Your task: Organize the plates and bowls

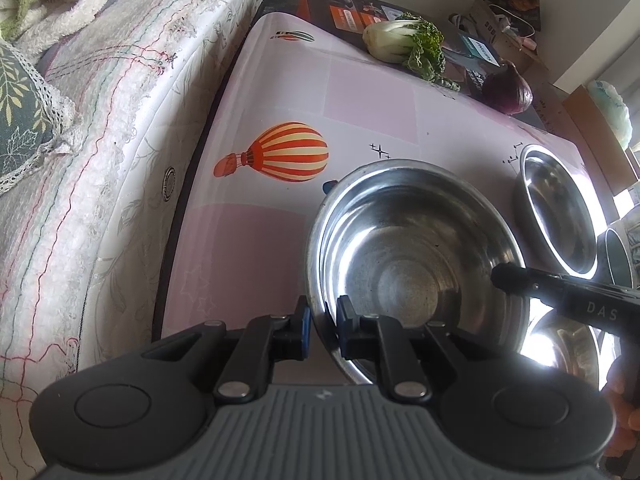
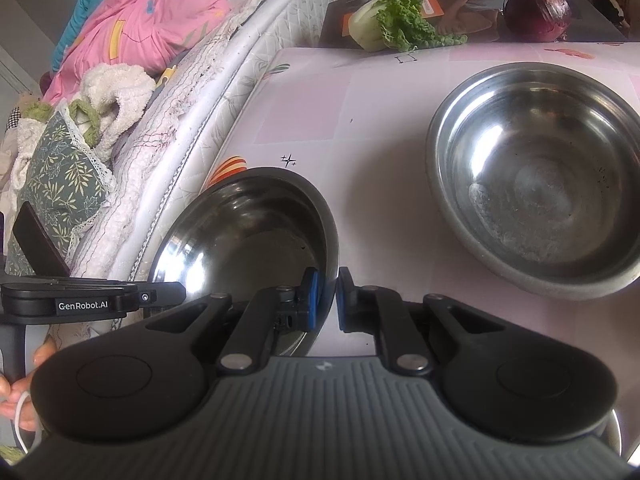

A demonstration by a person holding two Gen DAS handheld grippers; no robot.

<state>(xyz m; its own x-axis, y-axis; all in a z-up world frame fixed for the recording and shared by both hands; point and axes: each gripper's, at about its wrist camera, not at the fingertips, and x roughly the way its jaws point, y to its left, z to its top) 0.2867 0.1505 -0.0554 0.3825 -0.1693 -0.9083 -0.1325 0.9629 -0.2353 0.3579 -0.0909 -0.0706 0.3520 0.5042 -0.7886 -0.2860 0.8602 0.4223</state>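
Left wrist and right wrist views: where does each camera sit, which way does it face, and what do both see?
Left wrist: on the left gripper, looking steeply down at the pink balloon-print tabletop; its jaws pinch the near rim of a round stainless steel bowl; the right gripper's tip enters from the right.
Right wrist: on the right gripper, angled down, jaws clamped on the same bowl's right rim; the left gripper and a hand show at left.
Shared: that bowl, a second steel bowl, the green leafy cabbage, the purple onion.

Bare tablecloth [image 2: 304, 112] between bowls [image 2: 536, 184] and bok choy [image 2: 392, 20]
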